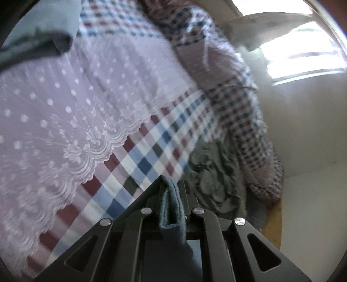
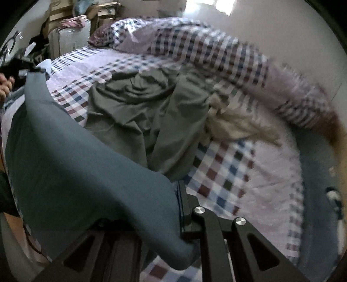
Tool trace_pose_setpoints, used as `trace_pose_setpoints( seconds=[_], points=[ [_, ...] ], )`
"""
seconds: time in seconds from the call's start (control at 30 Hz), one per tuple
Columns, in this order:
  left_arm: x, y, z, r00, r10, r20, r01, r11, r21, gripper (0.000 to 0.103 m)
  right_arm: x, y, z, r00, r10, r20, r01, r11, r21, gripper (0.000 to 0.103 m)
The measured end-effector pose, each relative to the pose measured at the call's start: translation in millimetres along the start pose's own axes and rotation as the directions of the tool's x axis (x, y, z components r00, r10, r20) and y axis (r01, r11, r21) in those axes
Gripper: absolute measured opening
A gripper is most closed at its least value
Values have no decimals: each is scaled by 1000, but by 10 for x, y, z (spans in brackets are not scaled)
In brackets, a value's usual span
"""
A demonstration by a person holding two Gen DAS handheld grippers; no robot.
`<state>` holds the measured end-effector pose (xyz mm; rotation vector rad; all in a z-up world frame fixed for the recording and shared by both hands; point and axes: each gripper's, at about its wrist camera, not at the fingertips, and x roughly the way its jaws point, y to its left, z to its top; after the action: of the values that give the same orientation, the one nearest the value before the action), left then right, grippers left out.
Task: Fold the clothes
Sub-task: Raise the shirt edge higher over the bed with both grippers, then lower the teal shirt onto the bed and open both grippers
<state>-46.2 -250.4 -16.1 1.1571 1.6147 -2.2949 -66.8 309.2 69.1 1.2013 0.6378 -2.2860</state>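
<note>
**Blue-grey garment pinched at two points above the bed**

We found both grippers clamped on the same blue-grey garment (image 2: 71, 173). In the left wrist view the left gripper (image 1: 171, 195) had its jaws nearly together on a doubled hem of that cloth, a fold standing up between the pads. In the right wrist view the right gripper (image 2: 180, 208) pinched another edge, and the cloth swept away from it up and to the left as a broad panel hanging over the bed (image 2: 227, 173). Both views were smeared, so we read the hands as in motion.

Risks we noted from here:
- The left hold was on a narrow fold only; a tug between the two hands could pull it out of the pads.
- The panel hung close over the crumpled olive garment (image 2: 147, 108); laid down there, it could land on that heap and crease, or drag it along.
- The lace-edged pink cloth (image 1: 65, 112) lay on the checked sheet near the left gripper, where the scalloped edge might catch a fingertip.
- A cream item (image 2: 229, 125) lay beside the olive heap, also in the landing area.

Containers: at the far corner we could make out what looked like stacked boxes (image 2: 56, 15) and a pale case (image 2: 67, 41); their contents could not be told.
</note>
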Motion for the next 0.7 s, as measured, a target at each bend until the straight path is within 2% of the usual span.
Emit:
trace_pose_setpoints(
  seconds=[0.13,0.23,0.3,0.33,0.37,0.4,0.47,0.53,0.57,0.7],
  points=[
    [332,219,105,998,25,-51,-27,999,-37,8,462,-154,-1,997,64,-53,-62,997,45,16],
    [458,353,149,998,-1,-66,-2,999,-52,10,700,-281,-51,992,108,-68,-99,988,115,24],
    [392,382,171,1000,-28,-12,27,999,-38,10,743,-405,-109,993,115,-38,-106,977,183,40],
    [344,395,183,999,-44,22,44,999,-30,14,746,-481,-141,993,113,-19,-106,969,225,42],
    [295,407,196,997,-59,57,61,998,-21,23,732,-576,-179,995,102,5,-100,956,276,50],
    [247,420,208,993,-75,90,77,997,-11,29,714,-663,-212,997,77,22,-80,943,322,55],
    [106,449,224,980,-119,159,121,993,-4,52,633,-815,-274,999,-45,25,31,915,402,55],
    [-15,455,236,970,-147,192,147,989,18,59,534,-962,-340,986,-165,14,138,867,479,55],
    [-67,452,230,968,-156,197,152,988,36,61,468,-1006,-370,981,-193,14,160,847,507,55],
    [-280,445,131,964,-176,201,152,980,128,69,112,-985,-465,970,-232,78,150,815,559,56]
  ],
)
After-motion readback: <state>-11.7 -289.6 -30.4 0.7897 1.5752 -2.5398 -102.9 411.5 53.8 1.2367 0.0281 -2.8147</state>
